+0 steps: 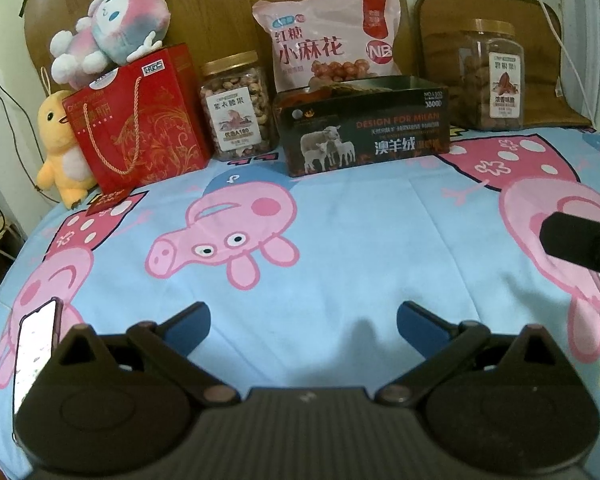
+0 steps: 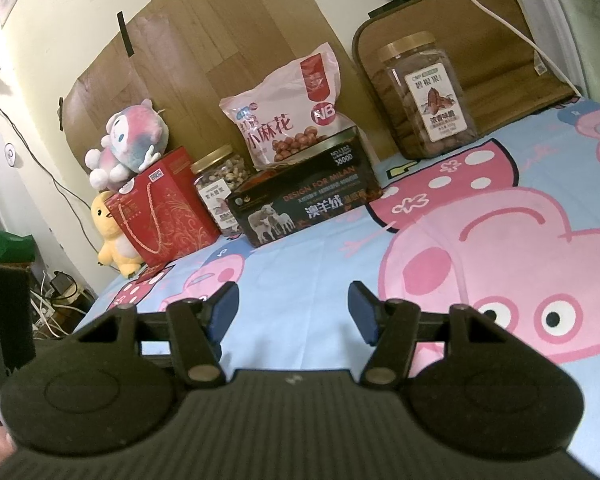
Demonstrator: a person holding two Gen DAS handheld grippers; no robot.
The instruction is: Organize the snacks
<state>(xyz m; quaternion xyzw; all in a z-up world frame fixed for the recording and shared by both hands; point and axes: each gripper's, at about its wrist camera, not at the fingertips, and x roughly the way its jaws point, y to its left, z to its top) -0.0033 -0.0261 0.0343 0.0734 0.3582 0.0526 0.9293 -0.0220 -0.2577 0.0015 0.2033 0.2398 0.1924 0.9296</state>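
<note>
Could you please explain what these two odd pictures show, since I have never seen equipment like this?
A person holds one two-finger gripper in each hand; a wide-angle camera on each looks forward along its fingers. One picture is from the left gripper, the other from the right gripper. Both stand open and hold nothing. On the cartoon bedsheet stand a red gift bag, a cashew jar, a pink snack bag behind a dark box, and a pecan jar. Two plush toys sit at the left.
</note>
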